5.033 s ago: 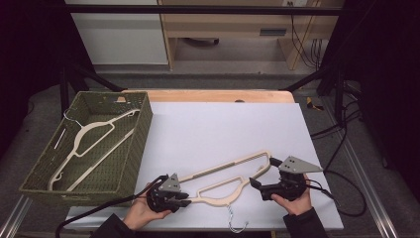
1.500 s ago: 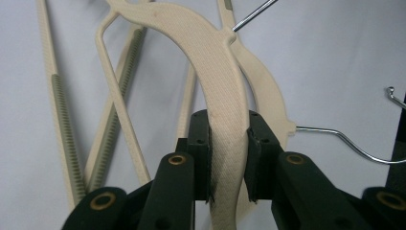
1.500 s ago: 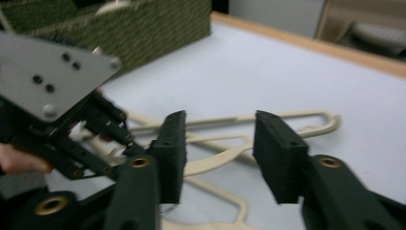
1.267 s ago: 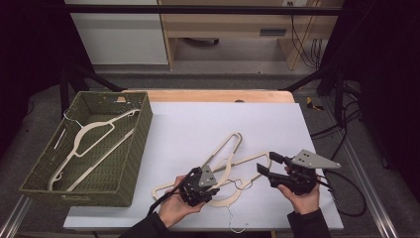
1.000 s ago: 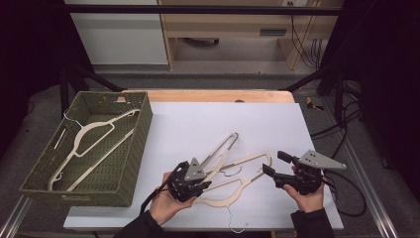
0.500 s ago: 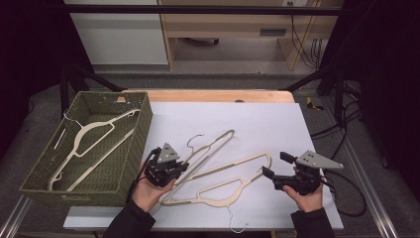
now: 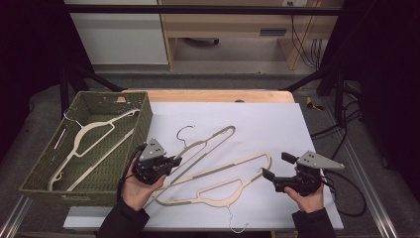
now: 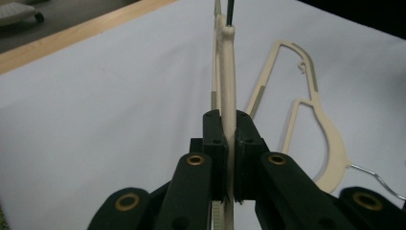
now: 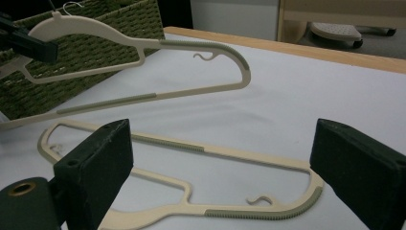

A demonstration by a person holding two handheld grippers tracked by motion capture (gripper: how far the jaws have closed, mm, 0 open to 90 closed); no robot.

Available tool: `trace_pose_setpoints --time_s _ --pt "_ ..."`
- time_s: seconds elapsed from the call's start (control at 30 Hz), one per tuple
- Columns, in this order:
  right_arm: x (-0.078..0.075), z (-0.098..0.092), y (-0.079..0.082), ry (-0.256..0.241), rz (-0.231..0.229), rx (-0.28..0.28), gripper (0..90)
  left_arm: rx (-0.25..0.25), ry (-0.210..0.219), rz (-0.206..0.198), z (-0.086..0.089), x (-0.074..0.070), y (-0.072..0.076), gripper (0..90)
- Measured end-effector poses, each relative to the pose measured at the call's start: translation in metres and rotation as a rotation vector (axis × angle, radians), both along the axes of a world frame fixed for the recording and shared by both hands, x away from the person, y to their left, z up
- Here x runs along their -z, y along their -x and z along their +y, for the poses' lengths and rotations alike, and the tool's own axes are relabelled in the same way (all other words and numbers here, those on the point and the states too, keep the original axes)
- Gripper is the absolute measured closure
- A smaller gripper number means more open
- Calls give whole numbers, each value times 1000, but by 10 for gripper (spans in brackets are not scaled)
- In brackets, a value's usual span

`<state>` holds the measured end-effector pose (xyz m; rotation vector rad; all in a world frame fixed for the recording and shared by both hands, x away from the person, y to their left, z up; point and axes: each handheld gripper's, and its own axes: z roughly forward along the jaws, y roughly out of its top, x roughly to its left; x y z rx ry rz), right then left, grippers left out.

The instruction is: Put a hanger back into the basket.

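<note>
Beige hanger (image 7: 198,148) clamped in left tool (image 7: 171,162), lifted toward basket (image 7: 143,124); right tool (image 7: 275,173) wide, idle. Next: carry over rim, release.

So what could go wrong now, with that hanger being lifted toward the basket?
The left tool pinches the raised hanger only at its thin neck, so it might twist or slip out. Its lower end lies over the second hanger on the table and could drag it along. The basket already holds a hanger, so hooks or bars might tangle on the way in.
</note>
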<state>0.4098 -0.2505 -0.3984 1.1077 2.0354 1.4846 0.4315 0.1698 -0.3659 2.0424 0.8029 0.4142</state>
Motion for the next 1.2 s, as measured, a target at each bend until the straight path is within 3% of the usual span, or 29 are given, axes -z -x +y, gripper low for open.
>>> trace_pose_setpoints --time_s 0.5,0.87,1.07,1.2 --pt "-5 -1 3 10 -28 3 17 22 92 -70 21 -48 17 861" --pt "-6 -2 3 5 -32 9 16 55 76 -88 42 -82 11 861" --pt "-7 -3 4 8 -36 8 11 42 64 -114 61 -102 7 861" --pt "-7 -3 4 6 -35 15 9 43 81 -111 81 -113 0 861"
